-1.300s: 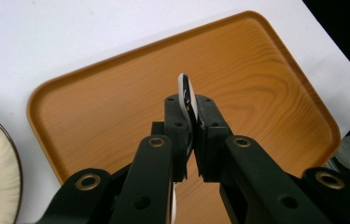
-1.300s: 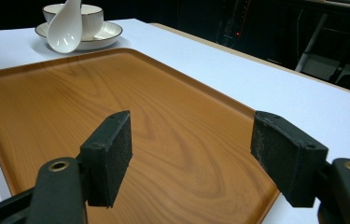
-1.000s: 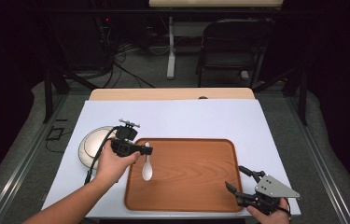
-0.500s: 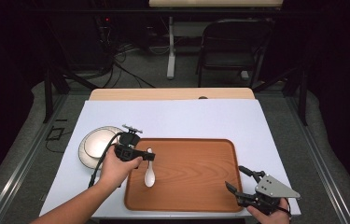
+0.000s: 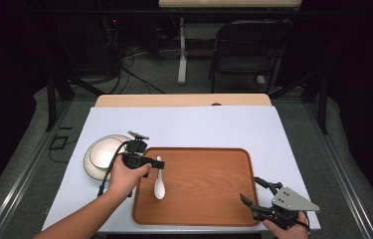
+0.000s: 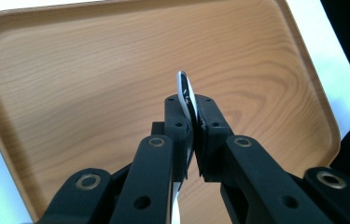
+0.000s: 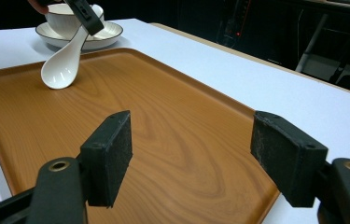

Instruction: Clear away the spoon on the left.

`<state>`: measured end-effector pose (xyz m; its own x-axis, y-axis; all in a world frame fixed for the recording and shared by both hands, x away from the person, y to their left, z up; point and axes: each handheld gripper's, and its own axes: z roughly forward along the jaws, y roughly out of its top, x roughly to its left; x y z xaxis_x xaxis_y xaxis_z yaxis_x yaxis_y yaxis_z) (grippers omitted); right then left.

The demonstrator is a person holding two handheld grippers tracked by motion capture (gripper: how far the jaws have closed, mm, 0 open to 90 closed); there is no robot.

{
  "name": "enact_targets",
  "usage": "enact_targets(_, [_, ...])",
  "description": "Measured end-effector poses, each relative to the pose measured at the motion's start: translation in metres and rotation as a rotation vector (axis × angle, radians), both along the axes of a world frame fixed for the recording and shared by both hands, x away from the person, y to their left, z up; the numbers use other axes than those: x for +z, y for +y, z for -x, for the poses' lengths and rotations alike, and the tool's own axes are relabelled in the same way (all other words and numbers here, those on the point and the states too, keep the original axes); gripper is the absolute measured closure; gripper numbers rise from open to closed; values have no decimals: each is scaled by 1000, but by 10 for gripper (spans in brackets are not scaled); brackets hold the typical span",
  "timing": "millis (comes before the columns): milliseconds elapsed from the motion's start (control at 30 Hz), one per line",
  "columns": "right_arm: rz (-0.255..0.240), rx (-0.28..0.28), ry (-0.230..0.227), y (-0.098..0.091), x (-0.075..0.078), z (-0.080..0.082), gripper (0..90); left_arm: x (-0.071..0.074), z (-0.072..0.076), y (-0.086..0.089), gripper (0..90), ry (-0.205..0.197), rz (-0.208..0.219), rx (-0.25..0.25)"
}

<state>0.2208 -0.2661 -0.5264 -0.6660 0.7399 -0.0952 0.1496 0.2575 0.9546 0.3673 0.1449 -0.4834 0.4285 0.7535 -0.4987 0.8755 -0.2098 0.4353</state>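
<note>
1. Currently, at the worktop (image 5: 209, 127): left gripper (image 5: 146, 160) carries a white ceramic spoon (image 5: 159, 185) over the left end of a wooden tray (image 5: 209, 184), bowl end low, just at or just above the tray floor — contact can't be told.

2. Spoon hangs handle-up, scoop-down; gripped that way prob. so the bowl end meets the tray first when it's set down. In the right gripper view the spoon (image 7: 63, 65) tilts steeply, scoop close to the wood.

3. Left fingers (image 6: 178, 122): nearly closed, pinching the spoon handle edge-on; the thin white handle (image 6: 185, 88) pokes up betw. the pads in the left gripper view. Firm hold, no slack visible.

4. Behind the hand, off the tray's left side: white bowl (image 5: 105, 155) on a white plate (image 5: 90, 168), both on the worktop. Likely the next pieces for the tray, which would explain the spoon going to the left end, near them.

5. Right gripper (image 5: 259, 195) waits at the tray's near-right corner, held low, pointing across the tray toward the spoon. Its fingers (image 7: 109, 156) stand wide apart, nothing betw. them, touching nothing — parked, seemingly ready to help.
</note>
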Motion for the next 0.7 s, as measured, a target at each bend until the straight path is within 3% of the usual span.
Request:
enact_targets(367, [1, 3, 0, 0, 0, 0, 290, -20, -17, 6, 846, 82, 83, 95])
enact_targets(533, [2, 4, 1, 0, 0, -1, 290, -28, -22, 8, 839, 121, 82, 133])
enact_targets(700, [0, 4, 1, 0, 0, -1, 290, -32, -26, 9, 832, 130, 74, 157])
